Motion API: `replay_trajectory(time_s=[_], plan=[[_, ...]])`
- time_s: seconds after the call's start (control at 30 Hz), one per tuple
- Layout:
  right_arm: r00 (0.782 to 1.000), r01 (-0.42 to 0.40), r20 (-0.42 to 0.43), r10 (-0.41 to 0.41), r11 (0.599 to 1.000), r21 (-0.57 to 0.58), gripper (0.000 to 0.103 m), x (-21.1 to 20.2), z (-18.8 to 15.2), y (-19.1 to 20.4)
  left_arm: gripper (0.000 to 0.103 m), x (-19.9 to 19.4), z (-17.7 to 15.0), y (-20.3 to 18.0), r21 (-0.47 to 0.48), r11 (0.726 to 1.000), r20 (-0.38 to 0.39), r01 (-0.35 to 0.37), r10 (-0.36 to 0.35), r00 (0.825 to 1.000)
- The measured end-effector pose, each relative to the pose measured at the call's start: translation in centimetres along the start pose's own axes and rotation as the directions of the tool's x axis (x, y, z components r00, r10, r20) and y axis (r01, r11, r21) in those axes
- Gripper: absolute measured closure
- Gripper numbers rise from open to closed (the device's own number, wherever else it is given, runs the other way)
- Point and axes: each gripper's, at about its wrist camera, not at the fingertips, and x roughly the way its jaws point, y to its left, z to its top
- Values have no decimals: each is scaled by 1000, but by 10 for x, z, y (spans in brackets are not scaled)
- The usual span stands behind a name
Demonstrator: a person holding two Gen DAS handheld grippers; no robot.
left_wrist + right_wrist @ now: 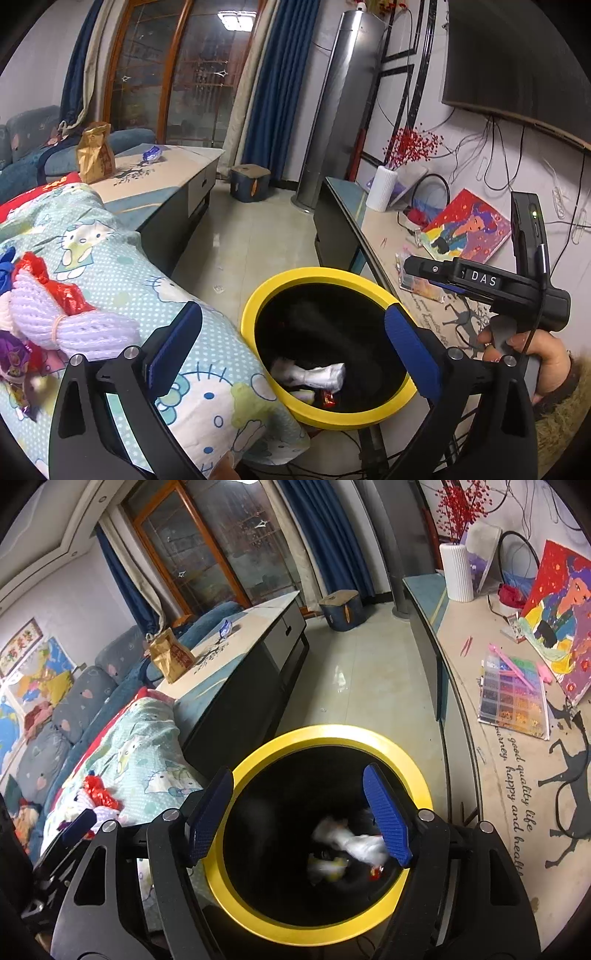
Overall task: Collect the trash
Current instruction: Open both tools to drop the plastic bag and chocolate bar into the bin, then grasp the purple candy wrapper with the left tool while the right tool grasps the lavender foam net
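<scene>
Both my claws gape empty: left gripper (pixel 291 350) straddling the yellow-rimmed round black bin's (pixel 369 734) near lip, right gripper (pixel 301 816) above its mouth. White crumpled wrapper (pixel 314 374), blurred, seemingly lies at the bottom. Bare tiled floor (pixel 258 236) stretches beyond.

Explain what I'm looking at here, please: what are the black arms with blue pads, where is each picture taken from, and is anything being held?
No robot: a person holds a two-finger tool in each hand, each with a fisheye camera looking along its fingers. The left gripper sees the right tool and the hand holding it; the right gripper looks down from above the bin. Both have open jaws with nothing between them. Below stands a black bin with a yellow rim, with white crumpled trash inside. More wrappers lie on the cartoon-print quilt beside it, and a brown paper bag stands on the low table.
</scene>
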Motion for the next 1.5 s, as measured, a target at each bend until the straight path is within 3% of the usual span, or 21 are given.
replay_trajectory(time_s=[0.17,0.27,0.53,0.87,1.5], plan=[[999,-36,6,36,998,-46,37,-4,0,20,7,-18,2,14,-17,999,39,-48,49,998],[998,-52,13,54,995,-82,25,-6,-1,34,7,-29,4,26,-32,995,56,-92,94,994],[993,-112,16,115,982,-154,23,-12,-8,69,7,-61,3,61,-89,976,92,-199,208,974],[982,-185,-9,188,955,-232,22,-15,-20,110,7,-95,0,97,-159,948,125,-276,296,947],[943,-331,-135,303,827,-455,18,-15,-62,203,7,-152,-13,158,-255,891,144,-375,418,897]])
